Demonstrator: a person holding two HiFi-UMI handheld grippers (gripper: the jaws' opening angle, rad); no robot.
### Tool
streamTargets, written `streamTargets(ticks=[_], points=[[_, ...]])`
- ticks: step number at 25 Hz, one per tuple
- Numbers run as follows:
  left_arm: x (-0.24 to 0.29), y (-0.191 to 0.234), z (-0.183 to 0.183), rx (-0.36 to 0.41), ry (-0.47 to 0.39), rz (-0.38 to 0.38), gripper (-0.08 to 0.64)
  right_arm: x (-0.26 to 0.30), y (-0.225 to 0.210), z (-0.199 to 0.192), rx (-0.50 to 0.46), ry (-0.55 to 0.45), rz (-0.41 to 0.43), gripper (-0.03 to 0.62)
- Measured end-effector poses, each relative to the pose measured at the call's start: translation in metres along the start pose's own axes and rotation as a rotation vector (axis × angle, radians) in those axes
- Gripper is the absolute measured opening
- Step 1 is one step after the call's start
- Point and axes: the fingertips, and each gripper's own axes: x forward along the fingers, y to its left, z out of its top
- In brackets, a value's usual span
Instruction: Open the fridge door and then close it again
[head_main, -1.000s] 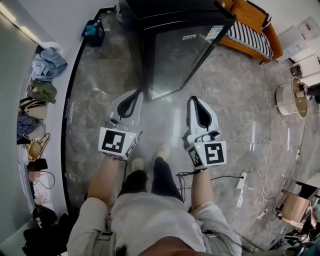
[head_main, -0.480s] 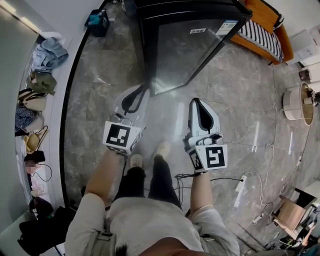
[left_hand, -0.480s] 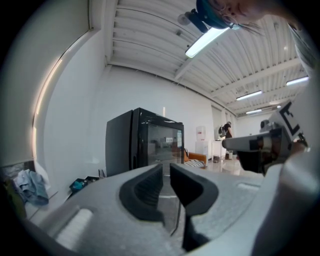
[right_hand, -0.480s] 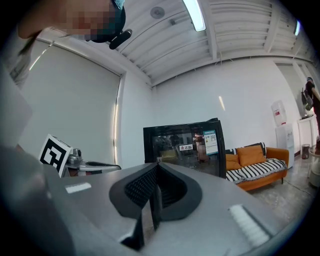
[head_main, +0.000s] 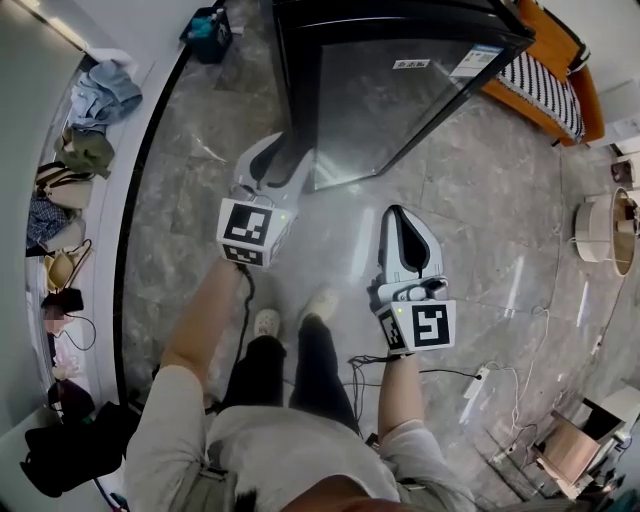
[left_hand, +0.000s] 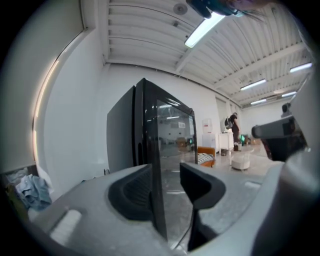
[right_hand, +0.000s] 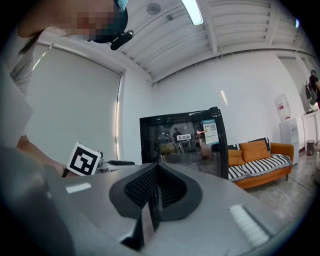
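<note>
The left gripper (head_main: 288, 152) was held at the left front corner of the fridge (head_main: 390, 15). Its jaws had just been opened, and the edge of the glass door (head_main: 400, 100) was seen between them, unclamped. The right gripper (head_main: 398, 215) was held short of the door, its jaws pressed together on nothing.

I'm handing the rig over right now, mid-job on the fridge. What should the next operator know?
Grippers: the left gripper is open, and its jaws have just been opening. The left edge of the fridge door shows in the gap between them, with the pads not pressing on it. The right gripper is shut and empty, held back from the fridge.
Things: the fridge stands straight ahead and its glass door looks closed.
Done: the left gripper is lined up at the door edge.
Left: close on the edge, pull the door open, then push it shut.
</note>
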Motion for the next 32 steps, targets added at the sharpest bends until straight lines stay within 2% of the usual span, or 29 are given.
streamTargets(ticks=[5, 12, 17, 21, 32], points=[[0.033, 0.015, -0.008, 0.009, 0.014, 0.032, 0.235, 0.004, -0.01, -0.005, 0.003, 0.006, 0.006, 0.002], [0.064, 0.024, -0.017, 0.013, 0.031, 0.053, 0.239, 0.008, -0.024, -0.013, 0.012, 0.013, -0.003, 0.002], [0.063, 0.031, -0.019, -0.002, 0.006, 0.069, 0.199, 0.009, -0.026, -0.02, 0.019, 0.021, -0.008, 0.002], [0.063, 0.037, -0.018, -0.065, 0.014, 0.078, 0.114, 0.009, -0.027, -0.024, 0.029, 0.023, -0.016, 0.002], [0.062, 0.039, -0.019, -0.076, 0.062, 0.094, 0.097, 0.007, -0.029, -0.027, 0.042, 0.018, -0.036, 0.002]])
